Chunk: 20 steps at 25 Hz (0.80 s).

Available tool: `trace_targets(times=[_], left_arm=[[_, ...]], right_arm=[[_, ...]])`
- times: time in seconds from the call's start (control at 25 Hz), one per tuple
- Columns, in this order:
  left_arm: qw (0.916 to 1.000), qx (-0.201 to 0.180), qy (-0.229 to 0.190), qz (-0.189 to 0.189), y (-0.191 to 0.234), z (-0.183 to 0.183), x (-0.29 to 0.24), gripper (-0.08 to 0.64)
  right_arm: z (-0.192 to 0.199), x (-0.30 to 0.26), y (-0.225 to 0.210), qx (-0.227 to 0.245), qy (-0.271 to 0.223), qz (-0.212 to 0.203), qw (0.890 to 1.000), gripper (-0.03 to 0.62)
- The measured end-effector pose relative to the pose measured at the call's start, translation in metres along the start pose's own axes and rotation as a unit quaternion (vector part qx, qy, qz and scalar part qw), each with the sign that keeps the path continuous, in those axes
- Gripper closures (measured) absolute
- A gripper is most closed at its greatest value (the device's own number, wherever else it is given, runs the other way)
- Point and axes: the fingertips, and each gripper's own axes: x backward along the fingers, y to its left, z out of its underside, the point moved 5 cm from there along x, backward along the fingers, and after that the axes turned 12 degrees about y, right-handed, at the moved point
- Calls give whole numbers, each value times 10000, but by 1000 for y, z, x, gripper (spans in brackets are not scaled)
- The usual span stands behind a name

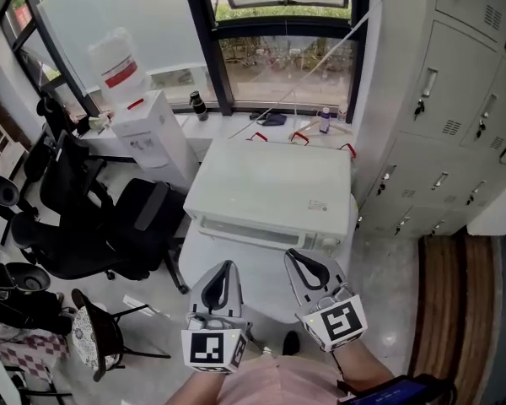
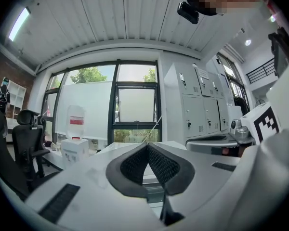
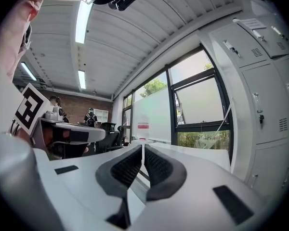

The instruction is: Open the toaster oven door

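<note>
The toaster oven (image 1: 274, 188) is a white box on a small white table, seen from above in the head view; its front edge (image 1: 253, 233) faces me and the door face is hidden from this angle. My left gripper (image 1: 228, 266) hovers just before that front edge, jaws shut on nothing. Beside it on the right, my right gripper (image 1: 292, 254) is also shut and empty. The left gripper (image 2: 147, 146) shows its pads pressed together in the left gripper view, with the oven's pale top behind them. The right gripper (image 3: 143, 148) likewise has its tips touching in its own view.
A water dispenser (image 1: 148, 125) stands at the left of the oven, with black office chairs (image 1: 110, 226) and a stool (image 1: 97, 332) nearer me. Grey lockers (image 1: 455, 116) line the right wall. The window sill (image 1: 236, 125) behind the oven holds a small bottle (image 1: 324, 121) and other bits.
</note>
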Motion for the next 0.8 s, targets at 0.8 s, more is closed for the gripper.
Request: trace_targets(times=[0.8], left_arm=[[9893, -18, 365, 1412, 80, 17, -89, 548]], right_arm=[[49, -91, 11, 2181, 2386, -232, 9460, 443]])
